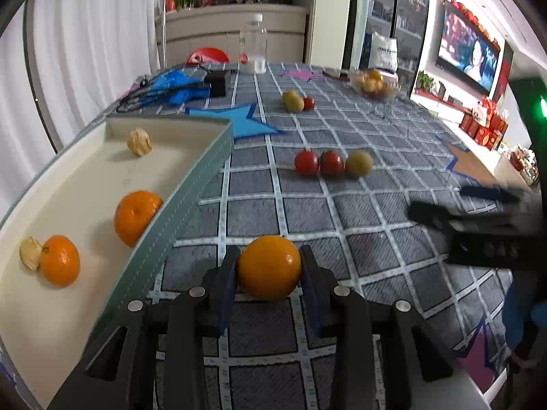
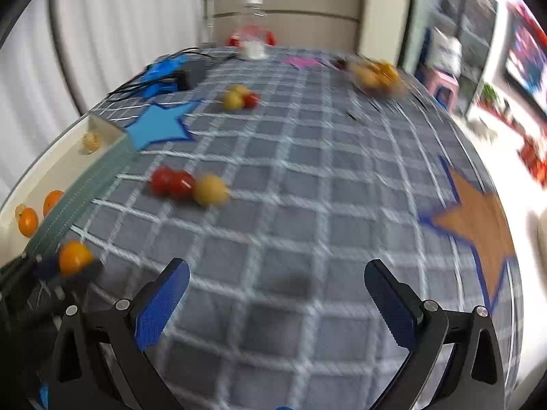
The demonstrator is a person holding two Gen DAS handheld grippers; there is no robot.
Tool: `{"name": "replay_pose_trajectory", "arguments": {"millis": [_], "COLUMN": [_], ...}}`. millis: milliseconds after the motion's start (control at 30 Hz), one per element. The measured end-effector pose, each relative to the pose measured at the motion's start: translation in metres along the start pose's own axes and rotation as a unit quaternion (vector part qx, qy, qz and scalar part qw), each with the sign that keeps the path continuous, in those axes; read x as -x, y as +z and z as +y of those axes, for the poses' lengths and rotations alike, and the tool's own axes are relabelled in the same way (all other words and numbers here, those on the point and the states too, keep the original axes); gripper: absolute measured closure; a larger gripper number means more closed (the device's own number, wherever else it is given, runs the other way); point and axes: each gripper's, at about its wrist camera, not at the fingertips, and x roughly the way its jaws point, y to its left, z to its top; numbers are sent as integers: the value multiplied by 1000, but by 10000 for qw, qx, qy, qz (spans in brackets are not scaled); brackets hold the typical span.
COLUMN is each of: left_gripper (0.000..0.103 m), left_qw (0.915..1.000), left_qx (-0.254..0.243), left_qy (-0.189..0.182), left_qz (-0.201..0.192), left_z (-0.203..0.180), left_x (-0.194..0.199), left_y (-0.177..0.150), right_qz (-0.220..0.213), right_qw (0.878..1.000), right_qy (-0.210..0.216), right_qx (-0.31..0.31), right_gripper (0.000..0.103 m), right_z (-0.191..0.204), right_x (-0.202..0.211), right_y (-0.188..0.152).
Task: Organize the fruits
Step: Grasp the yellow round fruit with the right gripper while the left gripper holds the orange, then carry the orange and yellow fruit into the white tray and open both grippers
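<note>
quilted grey cloth with a pale grid over the table (image 1: pixel 359 184), scattered with flat star cutouts, one blue (image 1: pixel 239 119), one brown (image 2: pixel 478 218). left tool (image 1: pixel 270 263) pinching a smooth round orange (image 1: pixel 270 266) between blue-padded fingers (image 1: pixel 227 273), just above the cloth beside the tray wall. right tool (image 2: pixel 277 283) spread wide, holding nothing, hovering over bare cloth; view blurred. cream tray (image 1: pixel 191 184) with stitched teal rim at the left, holding two dimpled tangerines (image 1: pixel 136 217) and two papery-husked physalis (image 1: pixel 139 141), one husk touching the nearer tangerine. on the cloth, a row of two glossy red cherry tomatoes (image 1: pixel 306 162) touching a yellow one (image 1: pixel 358 163); farther back, a similar small cluster (image 1: pixel 296 101). clear bowl (image 1: pixel 374 83) of yellow fruit at the far right, clear plastic jar (image 1: pixel 253 44) with white lid at the far edge.
</note>
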Motion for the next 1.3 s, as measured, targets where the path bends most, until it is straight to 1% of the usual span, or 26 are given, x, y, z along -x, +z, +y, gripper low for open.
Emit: {"name": "replay_pose_trajectory", "arguments": {"millis": [100,133,167,200,267,333,367,400,433,500,600,767,900,1000,1100,1300], "left_gripper": [65,65,65,65,65,65,65,65,65,65,65,65,65,65,65,65], "left_qw": [10000,10000,10000,10000,10000,10000,10000,10000,10000,10000,10000,10000,10000,9997,9994,9999], "left_qx": [-25,-13,6,17,20,-6,-23,-32,-31,-32,-43,-79,-14,145,206,47], "left_qy": [1,-11,-36,-53,-64,-36,-17,-11,-9,-9,3,31,-79,-129,-241,-47], "left_qz": [-30,-27,-27,-28,-30,-35,-37,-38,-41,-41,-45,-44,-58,-124,-134,-120], "left_z": [-1,0,1,1,1,0,-1,-1,-1,-1,-2,-3,1,6,9,2], "left_x": [1,1,1,1,2,2,2,2,3,3,3,4,6,9,10,10], "left_y": [-1,-1,-1,-1,-1,-1,-2,-2,-2,-3,-3,-4,-4,-4,-4,-7], "right_qz": [-106,-120,-121,-83,34,-1,-60,-79,-85,-99,-174,-174,-121,-132,-127,-232], "right_qw": [9996,9994,9992,9991,9995,9998,9998,9997,9996,9991,9986,9970,9957,9951,9956,9966], "right_qy": [-59,-79,-94,-77,26,178,175,205,271,410,479,667,765,762,668,494], "right_qx": [267,322,375,400,313,119,73,74,68,-37,-163,-345,-509,-619,-646,-613], "right_gripper": [0,2,11,23,35,40,53,71,75,75,75,75,75,75,75,75], "right_z": [20,24,28,29,28,24,21,22,21,16,9,-5,-14,-20,-23,-24], "right_x": [-13,-17,-21,-27,-38,-41,-41,-41,-41,-37,-27,-2,11,18,24,31], "right_y": [16,20,23,25,29,30,31,32,32,31,25,1,-19,-34,-45,-57]}}
